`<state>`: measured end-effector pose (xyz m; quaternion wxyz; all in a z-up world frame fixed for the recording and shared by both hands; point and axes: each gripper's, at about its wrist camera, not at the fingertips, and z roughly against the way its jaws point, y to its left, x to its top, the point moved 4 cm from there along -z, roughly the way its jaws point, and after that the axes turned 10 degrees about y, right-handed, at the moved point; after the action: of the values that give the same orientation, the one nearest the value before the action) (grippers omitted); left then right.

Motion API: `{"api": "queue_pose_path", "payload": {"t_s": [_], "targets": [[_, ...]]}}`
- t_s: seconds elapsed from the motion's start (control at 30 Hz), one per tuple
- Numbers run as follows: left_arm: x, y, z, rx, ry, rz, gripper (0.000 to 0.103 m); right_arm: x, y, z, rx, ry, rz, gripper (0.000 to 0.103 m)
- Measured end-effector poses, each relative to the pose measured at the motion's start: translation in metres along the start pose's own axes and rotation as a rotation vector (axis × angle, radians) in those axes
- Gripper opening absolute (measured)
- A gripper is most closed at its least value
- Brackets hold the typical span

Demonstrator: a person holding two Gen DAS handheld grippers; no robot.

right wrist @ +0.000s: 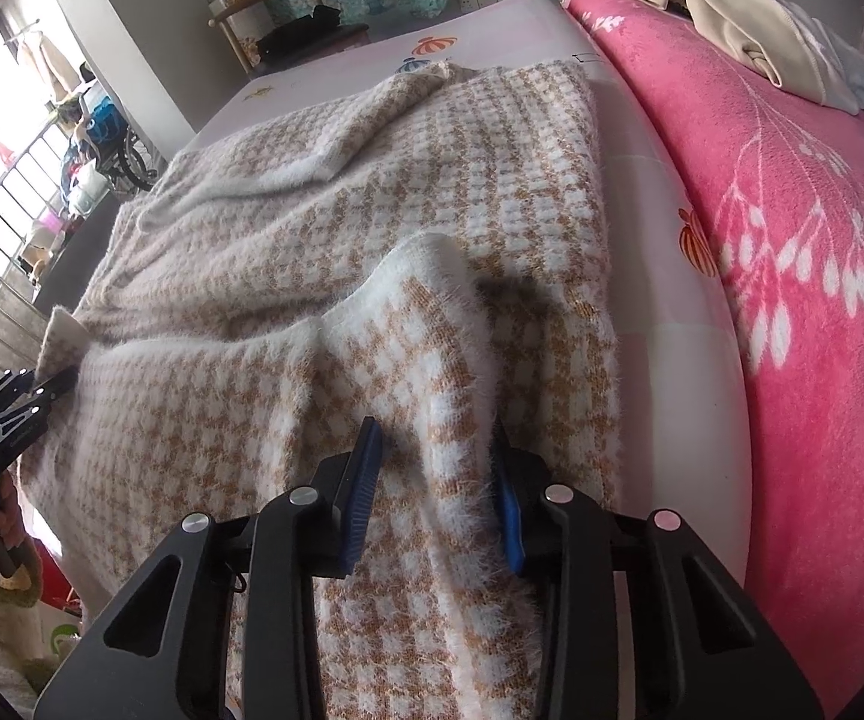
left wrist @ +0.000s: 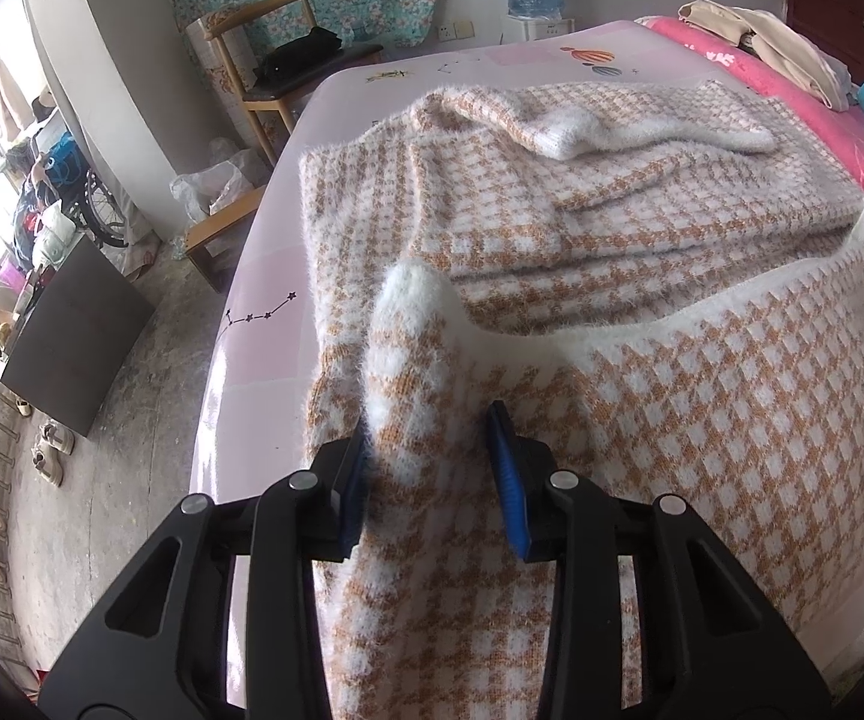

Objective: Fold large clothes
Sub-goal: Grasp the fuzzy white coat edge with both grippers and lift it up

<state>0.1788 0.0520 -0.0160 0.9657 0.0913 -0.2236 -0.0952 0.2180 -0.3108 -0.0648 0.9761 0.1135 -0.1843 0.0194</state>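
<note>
A fluffy tan-and-white houndstooth sweater (left wrist: 612, 180) (right wrist: 312, 210) lies spread over the bed, with a sleeve folded across its far part. My left gripper (left wrist: 430, 426) is shut on the near left corner, which stands up in a white-edged peak between the blue pads. In the right wrist view that gripper (right wrist: 18, 402) shows at the left edge, held by a hand, with the corner poking out of it. My right gripper (right wrist: 437, 429) is shut on the near right corner, raised as a fold between its pads.
The bed carries a pale pink sheet (left wrist: 264, 360) and a bright pink blanket (right wrist: 792, 240) to the right. Cream clothes (right wrist: 732, 18) are piled at the far right. Left of the bed stand a wooden chair (left wrist: 276, 60) and a dark cabinet (left wrist: 72, 336).
</note>
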Motion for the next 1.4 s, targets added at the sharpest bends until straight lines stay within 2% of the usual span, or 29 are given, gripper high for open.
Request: {"api": "queue_pose_path", "payload": {"t_s": [0.27,0.4,0.53,0.83,1.03,1.27,1.4], "targets": [[0.000,-0.001,0.009,0.017,-0.025,-0.015,0.019,-0.003,0.002,0.005,-0.015,-0.019,0.001,0.015],[0.000,-0.004,0.016,0.030,-0.044,-0.029,0.015,-0.007,0.009,0.012,-0.041,-0.043,0.022,0.009],[-0.003,-0.005,0.028,0.042,-0.076,-0.039,0.013,-0.013,0.017,0.026,-0.069,-0.085,0.036,0.008],[-0.012,0.003,0.072,0.010,-0.186,0.000,0.011,-0.032,0.028,0.074,-0.051,-0.200,0.018,0.008],[-0.009,0.008,0.102,0.004,-0.263,0.011,0.011,-0.031,0.034,0.104,-0.055,-0.269,0.030,0.007],[0.013,0.014,0.136,0.013,-0.366,0.023,0.010,-0.018,0.041,0.140,-0.062,-0.365,0.056,0.007],[0.039,0.021,0.148,0.017,-0.415,0.016,0.010,0.005,0.044,0.152,-0.058,-0.411,0.083,0.007]]}}
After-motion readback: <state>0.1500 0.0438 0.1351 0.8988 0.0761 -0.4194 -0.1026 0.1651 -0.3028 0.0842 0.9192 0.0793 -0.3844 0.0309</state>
